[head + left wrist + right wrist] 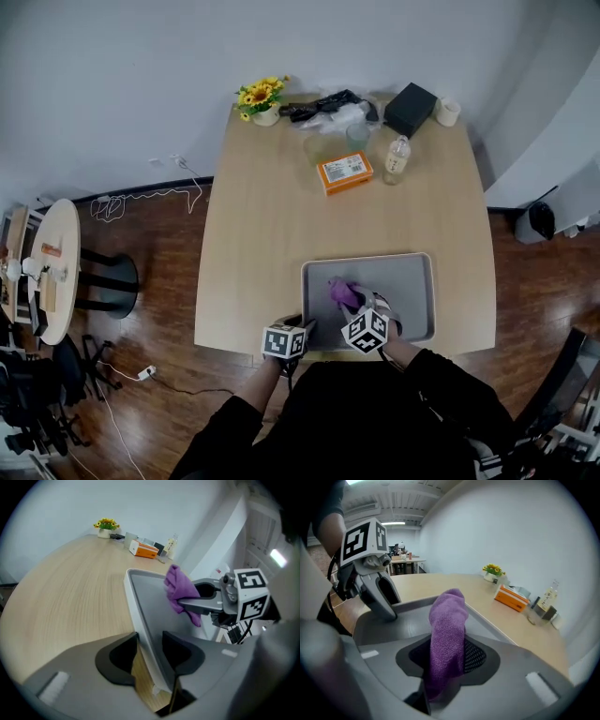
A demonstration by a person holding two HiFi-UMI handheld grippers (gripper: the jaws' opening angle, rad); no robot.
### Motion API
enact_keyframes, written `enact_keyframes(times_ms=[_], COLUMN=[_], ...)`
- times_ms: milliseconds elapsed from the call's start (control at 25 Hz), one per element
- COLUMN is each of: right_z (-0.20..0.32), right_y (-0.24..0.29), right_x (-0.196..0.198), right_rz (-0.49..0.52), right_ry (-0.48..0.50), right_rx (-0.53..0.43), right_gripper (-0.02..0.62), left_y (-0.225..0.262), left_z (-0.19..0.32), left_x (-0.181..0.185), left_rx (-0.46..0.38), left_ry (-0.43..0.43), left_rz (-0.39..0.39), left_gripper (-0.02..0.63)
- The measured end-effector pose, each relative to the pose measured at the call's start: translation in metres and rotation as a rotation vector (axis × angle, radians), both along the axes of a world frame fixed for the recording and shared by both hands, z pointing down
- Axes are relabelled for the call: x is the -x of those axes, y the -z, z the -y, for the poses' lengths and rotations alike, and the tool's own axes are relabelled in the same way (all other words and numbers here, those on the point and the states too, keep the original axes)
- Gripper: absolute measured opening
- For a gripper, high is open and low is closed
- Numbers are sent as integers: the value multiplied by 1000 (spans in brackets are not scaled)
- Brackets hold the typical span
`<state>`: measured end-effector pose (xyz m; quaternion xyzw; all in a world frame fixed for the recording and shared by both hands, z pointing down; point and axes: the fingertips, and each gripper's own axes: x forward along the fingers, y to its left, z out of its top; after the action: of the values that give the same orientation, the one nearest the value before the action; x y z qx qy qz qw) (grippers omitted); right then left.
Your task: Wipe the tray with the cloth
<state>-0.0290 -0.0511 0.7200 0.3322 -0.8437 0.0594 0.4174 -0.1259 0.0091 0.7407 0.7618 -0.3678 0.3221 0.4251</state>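
The grey tray (412, 281) lies at the near edge of the wooden table (262, 234). A purple cloth (342, 292) hangs over the tray's inside, and my right gripper (361, 305) is shut on it. In the right gripper view the cloth (449, 620) stands bunched between the jaws of that gripper (447, 648). My left gripper (302, 328) is at the tray's near left corner. In the left gripper view the tray's rim (136, 597) runs between the jaws of that gripper (149, 641), which are shut on it. The cloth (180, 590) shows above the tray floor there.
At the table's far end stand an orange box (345, 172), a small bottle (397, 159), a glass (357, 137), a sunflower pot (262, 98), a black box (411, 108) and a mug (447, 112). A round side table (52, 272) stands at the left.
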Motion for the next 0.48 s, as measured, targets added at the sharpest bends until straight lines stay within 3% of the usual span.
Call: enact_keyframes(times_ms=[280,480], right_z=[-8,-19], right_y=[-2,-1], right_x=[-170,-225], right_rz=[-106,-91], right_ry=[-215,-314], right_rx=[-38,-15], right_gripper=[138,137], left_y=[-3,0], left_z=[1,-2], left_x=[-7,-6], left_rx=[11,4], left_ry=[72,75], left_rz=[-27,5], left_gripper=[153,150])
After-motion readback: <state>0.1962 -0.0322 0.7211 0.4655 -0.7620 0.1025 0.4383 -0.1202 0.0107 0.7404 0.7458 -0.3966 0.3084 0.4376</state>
